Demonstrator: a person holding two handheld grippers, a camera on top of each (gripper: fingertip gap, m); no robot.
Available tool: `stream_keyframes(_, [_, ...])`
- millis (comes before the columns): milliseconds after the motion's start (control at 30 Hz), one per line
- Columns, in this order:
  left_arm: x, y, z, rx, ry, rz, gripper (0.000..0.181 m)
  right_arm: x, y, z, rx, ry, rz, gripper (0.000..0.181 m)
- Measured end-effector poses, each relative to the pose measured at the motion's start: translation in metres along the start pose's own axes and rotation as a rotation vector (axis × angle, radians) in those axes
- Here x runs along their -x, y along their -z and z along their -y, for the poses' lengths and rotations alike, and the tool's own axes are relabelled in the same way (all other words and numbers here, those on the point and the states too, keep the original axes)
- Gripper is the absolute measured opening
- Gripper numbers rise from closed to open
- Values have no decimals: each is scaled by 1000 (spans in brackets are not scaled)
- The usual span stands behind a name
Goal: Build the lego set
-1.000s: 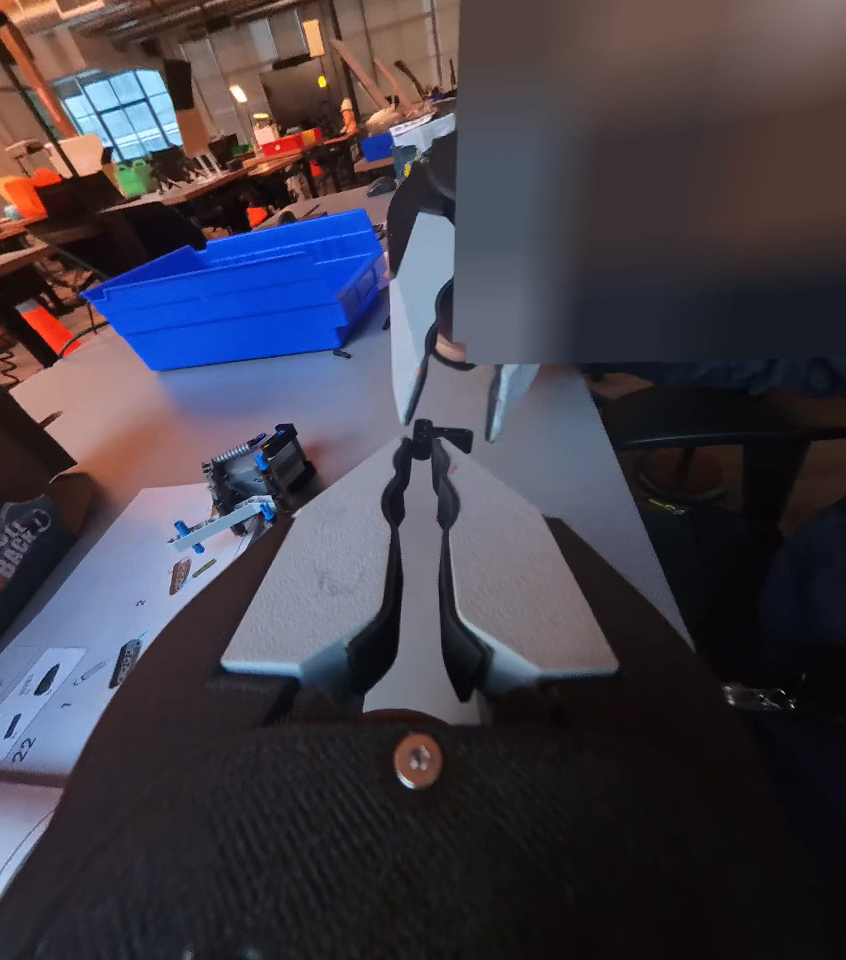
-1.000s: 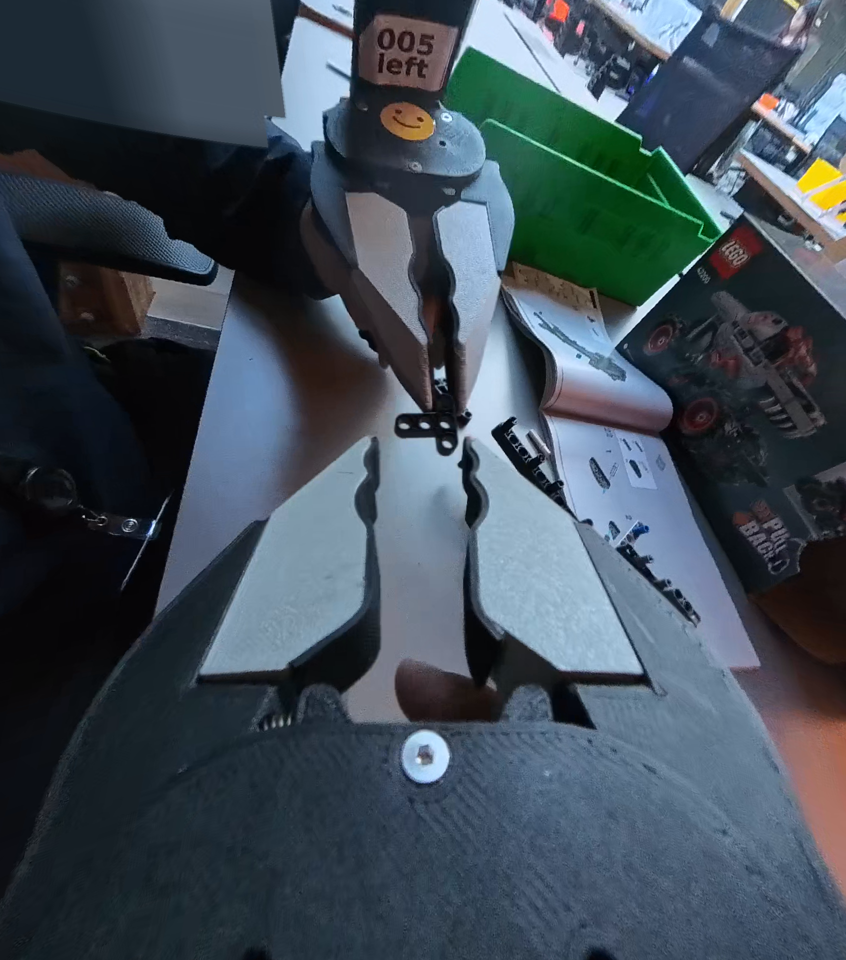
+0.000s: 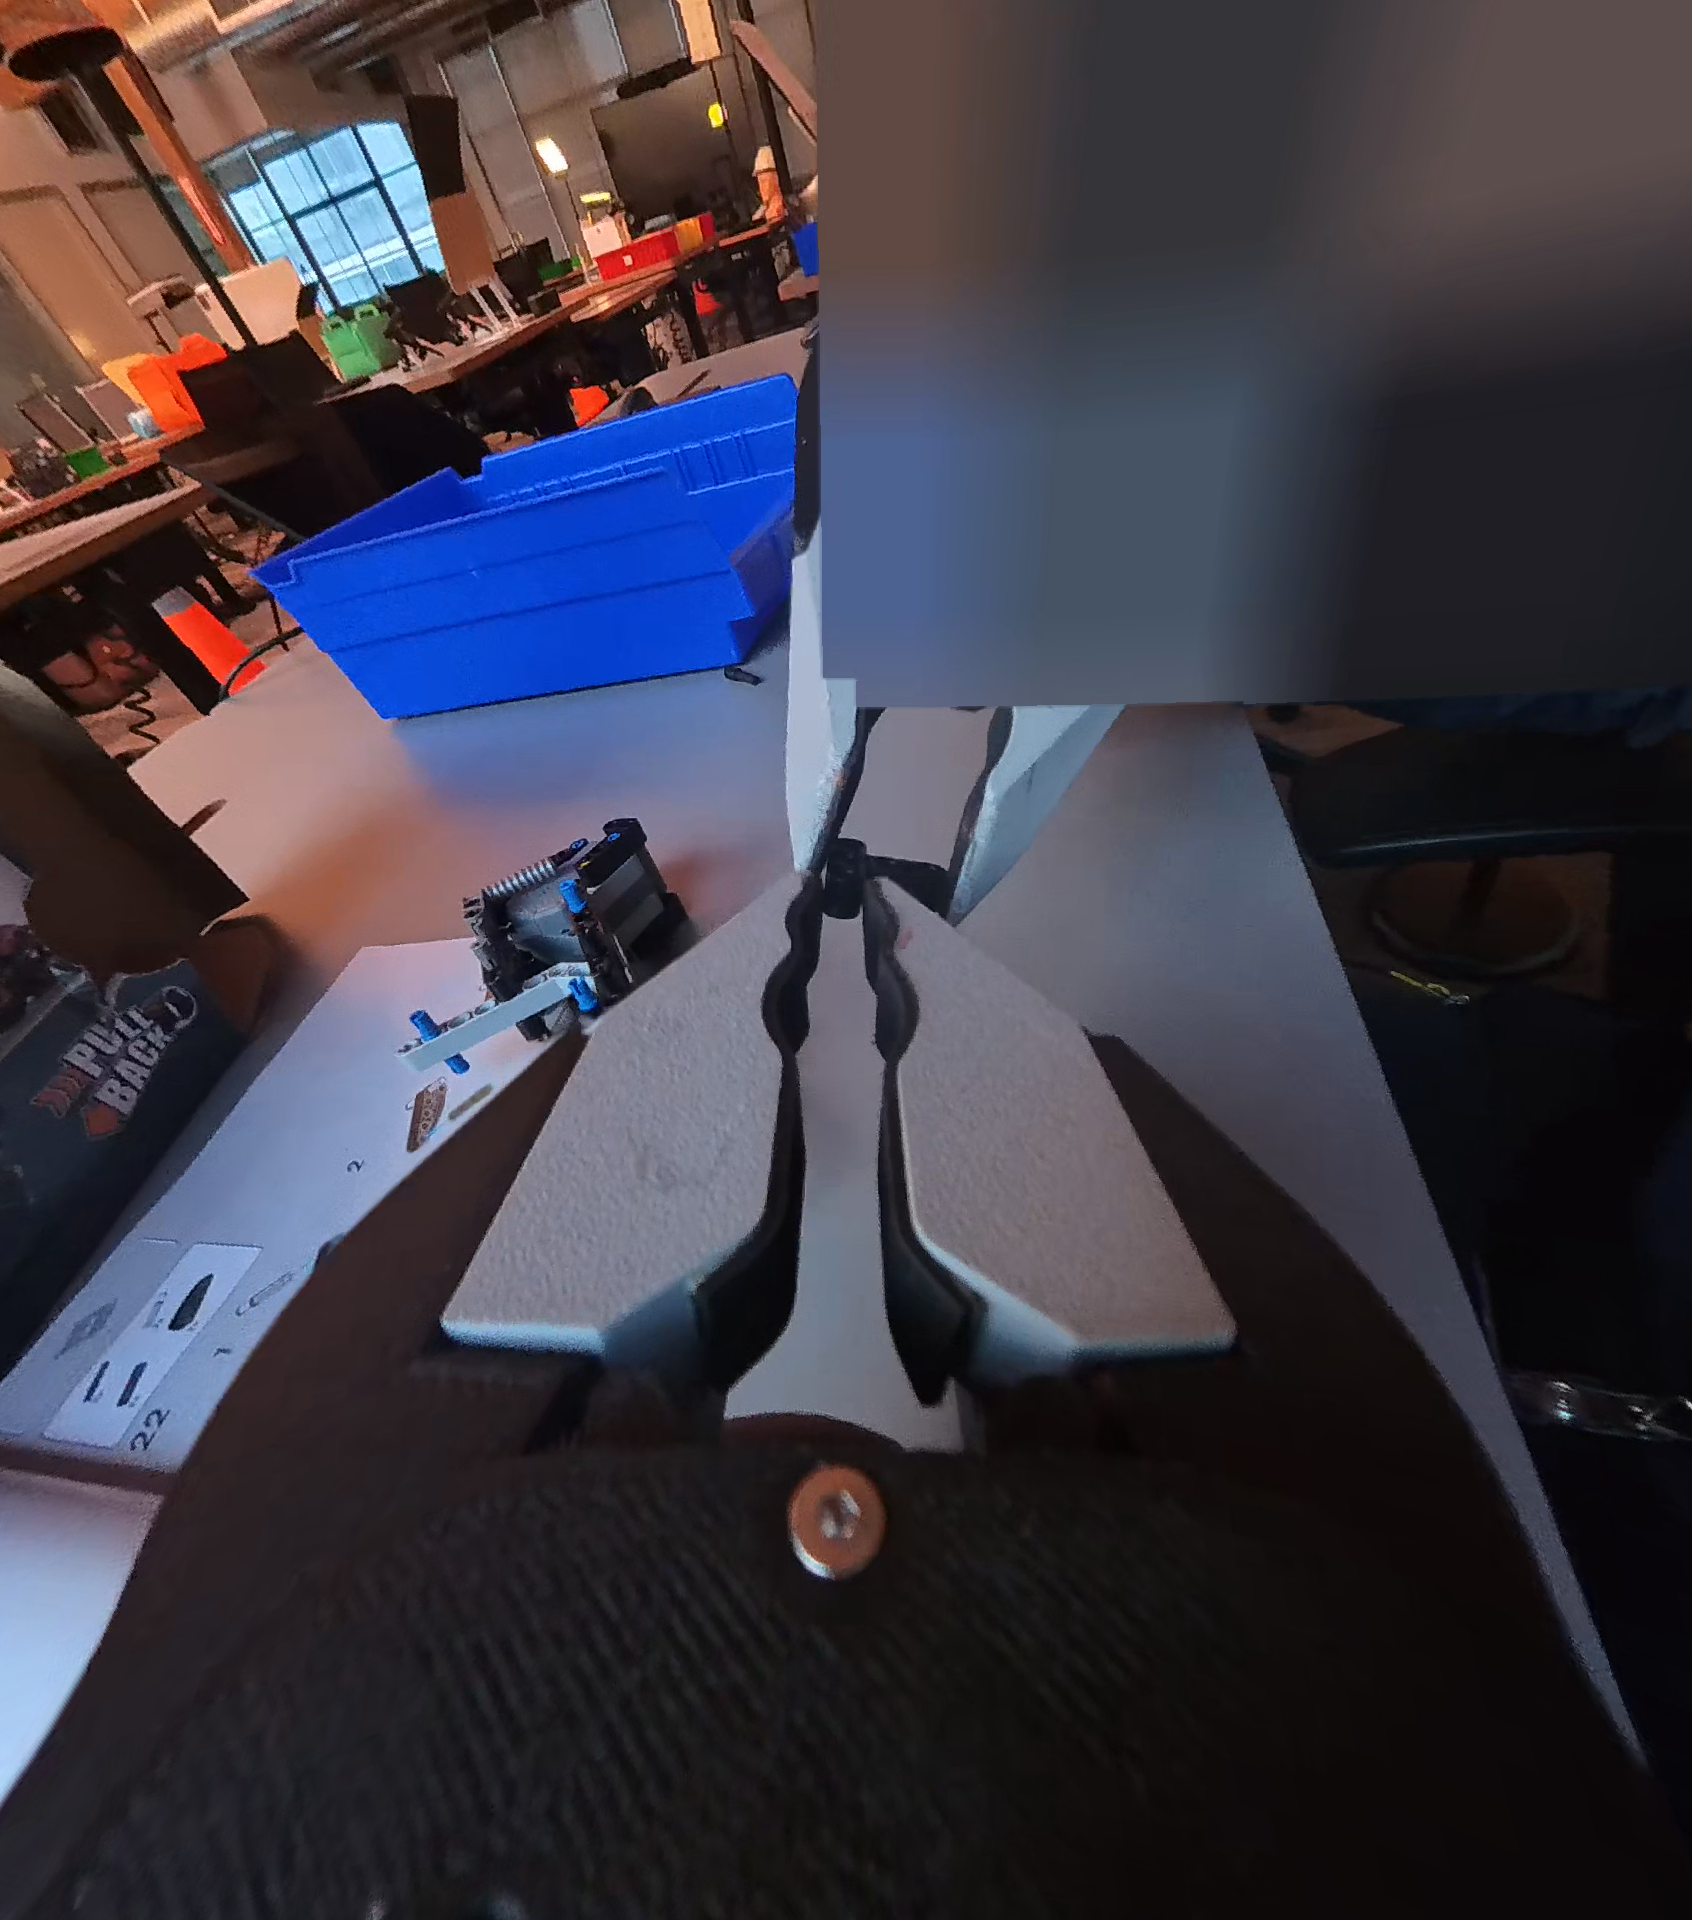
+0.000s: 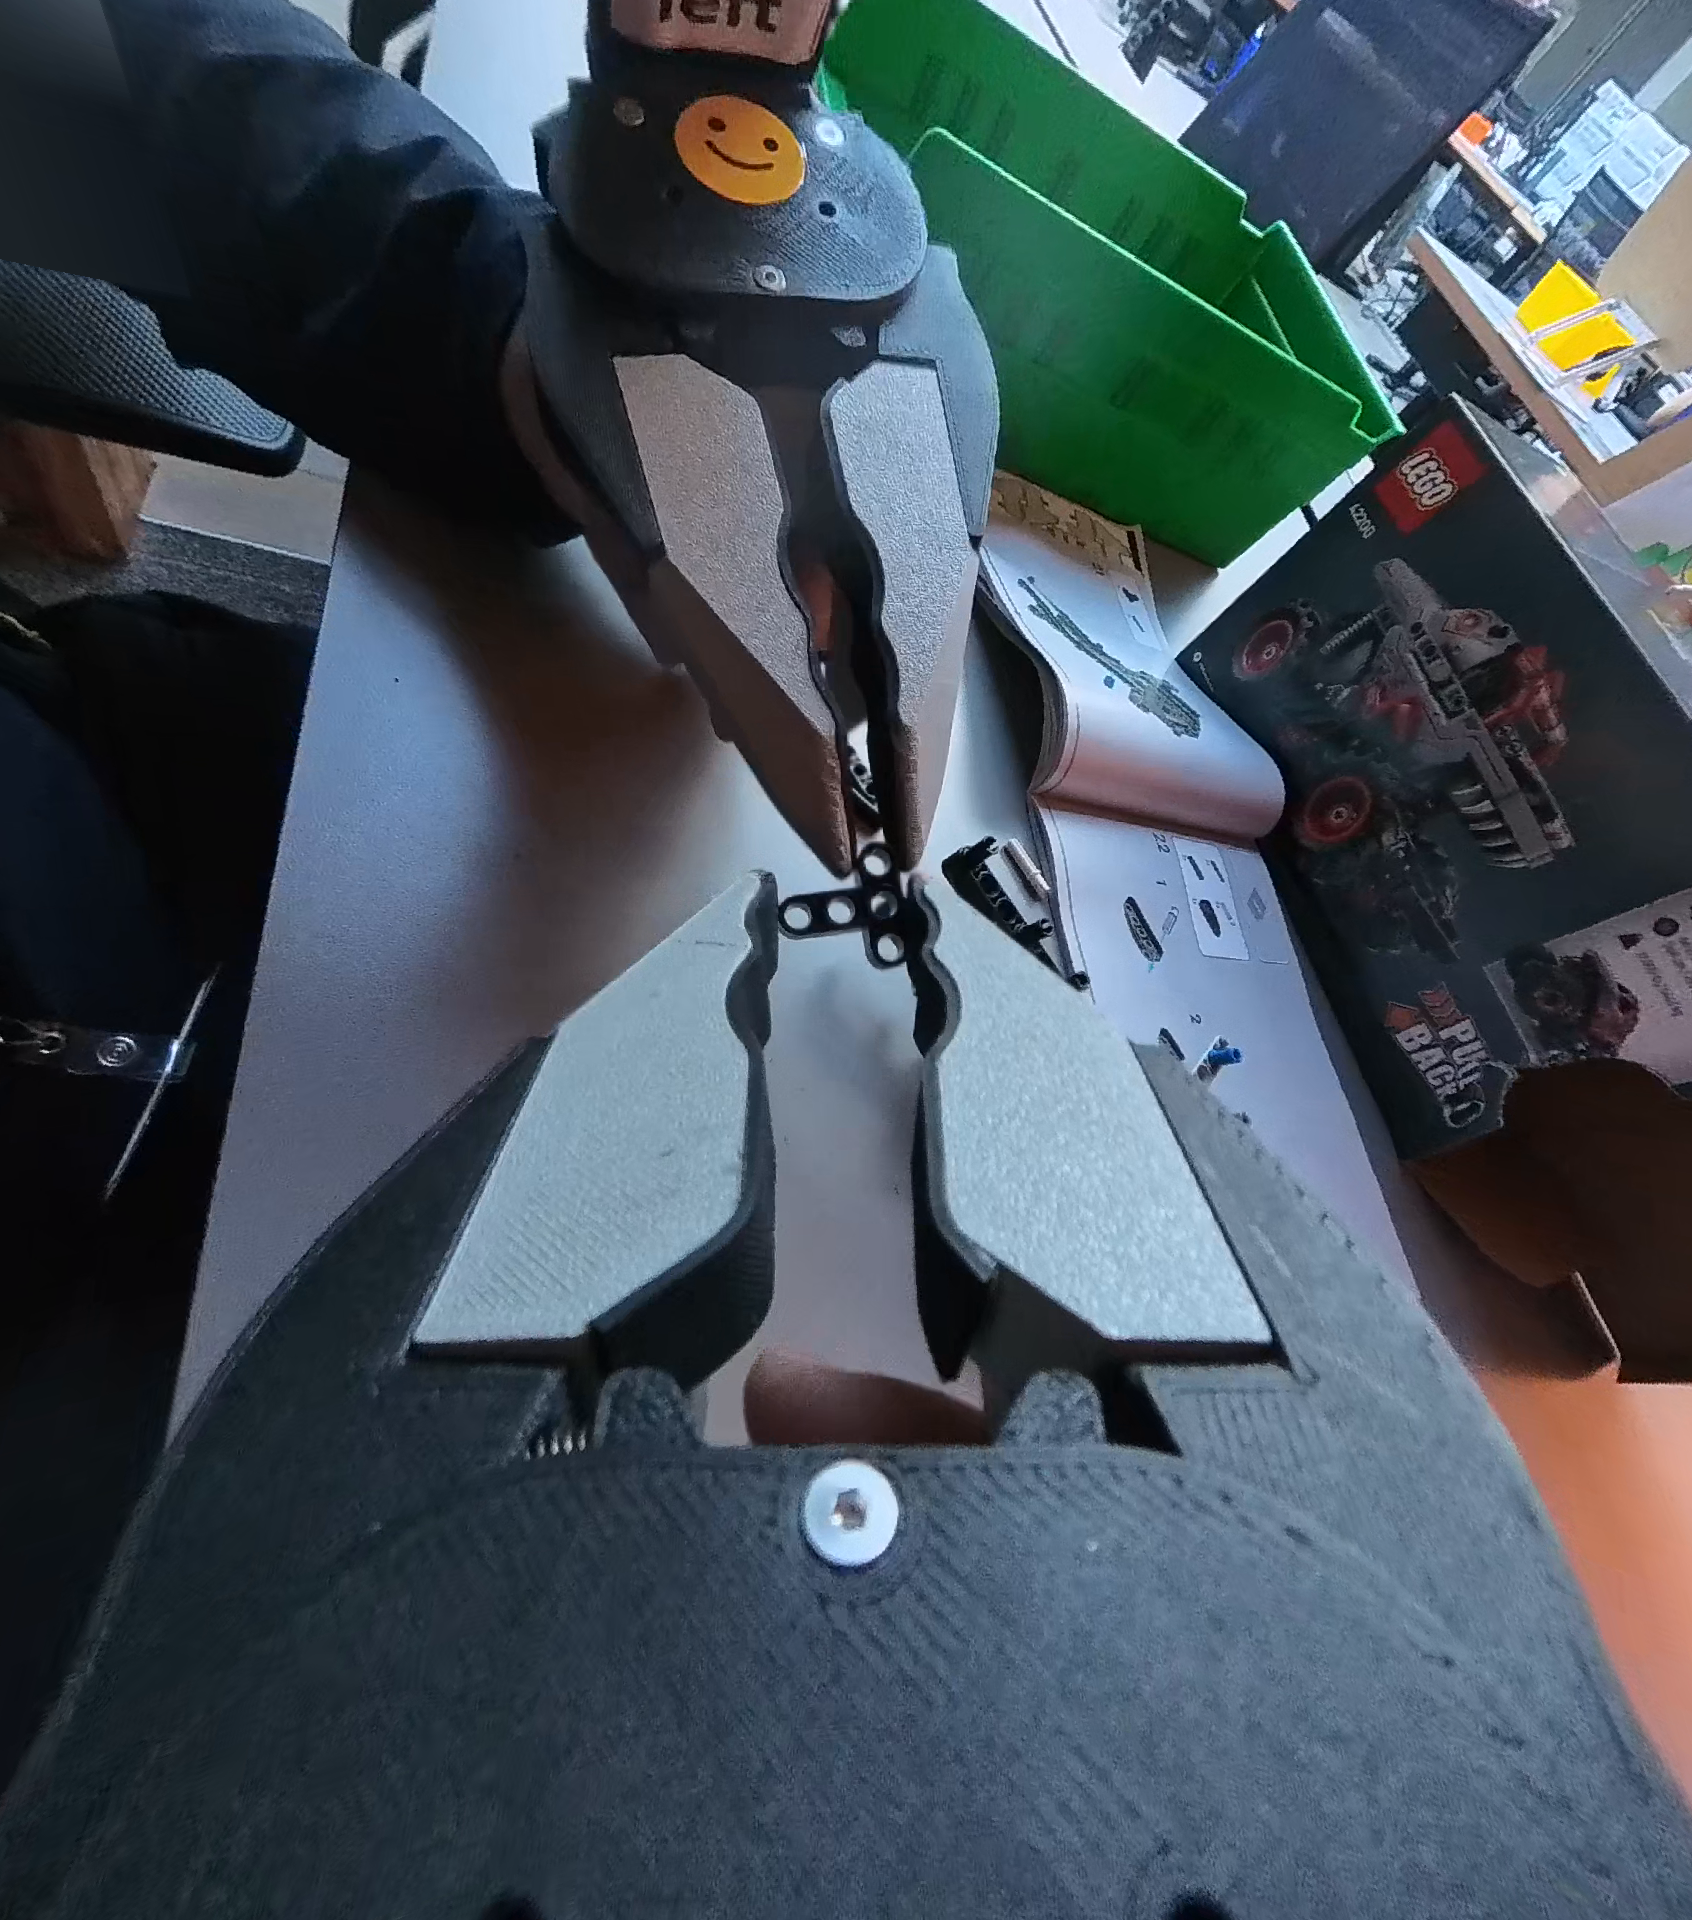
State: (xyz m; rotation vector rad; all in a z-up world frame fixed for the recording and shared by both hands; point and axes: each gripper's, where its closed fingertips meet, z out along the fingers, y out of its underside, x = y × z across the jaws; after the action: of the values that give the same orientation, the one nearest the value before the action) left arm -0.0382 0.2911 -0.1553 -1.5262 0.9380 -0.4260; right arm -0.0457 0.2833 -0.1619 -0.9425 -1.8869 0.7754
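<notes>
Between tools (image 4: 847, 894): black holed plastic cross-beam (image 4: 847, 914).

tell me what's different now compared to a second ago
The two claws have closed the gap between them: the right claw, jaws open, now has the black cross-shaped lego piece between its fingertips. The left claw is shut on that piece, as before. The half-built lego assembly, blue bin, instruction booklet and lego box lie where they did.
</notes>
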Motion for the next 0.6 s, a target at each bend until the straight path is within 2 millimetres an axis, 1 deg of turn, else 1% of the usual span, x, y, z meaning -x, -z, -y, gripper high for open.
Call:
stream_keyframes(33, [2, 1, 0, 5, -6, 15, 4, -2, 0, -3, 14, 3, -11, 21])
stream_keyframes(100, [14, 4, -4, 28, 1, 80, 11, -7, 3, -10, 41, 1, -29, 21])
stream_keyframes(167, [26, 5, -17, 102, 20, 143, 25, -13, 7, -17, 51, -12, -40, 21])
stream_keyframes(233, [33, 3, -30, 169, 40, 171, 28, -19, 10, -25, 60, -25, -44, 21])
stream_keyframes(300, [38, 1, -38, 210, 63, 184, 27, -25, 13, -29, 63, -22, -37, 21])
stream_keyframes(400, [47, -3, -43, 243, 69, 212, 23, -35, 12, -29, 60, 3, 17, 21])
stream_keyframes(467, [50, -5, -50, 284, 78, 201, 19, -43, 9, -28, 59, 37, 56, 21])
stream_keyframes(533, [54, -4, -56, 316, 64, 186, 8, -51, 5, -29, 63, 45, 102, 21])
stream_keyframes(600, [58, -1, -59, 324, 66, 163, 7, -56, -1, -30, 66, 34, 151, 21])
